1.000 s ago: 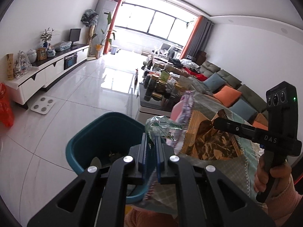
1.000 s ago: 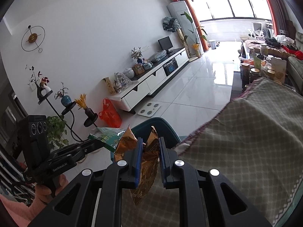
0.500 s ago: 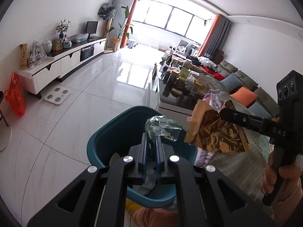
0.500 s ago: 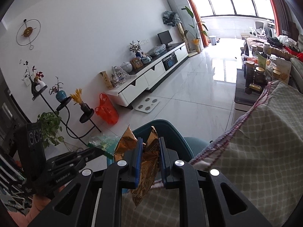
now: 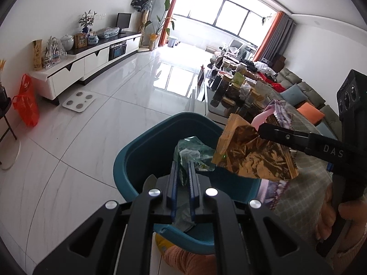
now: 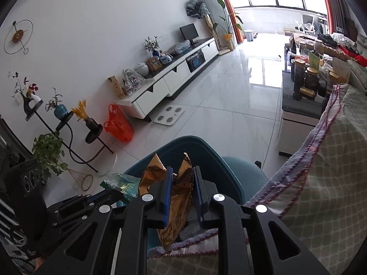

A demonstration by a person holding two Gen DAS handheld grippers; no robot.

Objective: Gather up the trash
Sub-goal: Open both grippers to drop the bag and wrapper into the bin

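Over the round teal plastic bin [image 5: 146,151], the left gripper [image 5: 183,171] stays clamped on a crumpled green wrapper [image 5: 195,153]. The right gripper's [image 6: 181,183] jaws are opening around a crinkled gold foil bag [image 6: 179,197] (hanging lengthwise, bin directly below).
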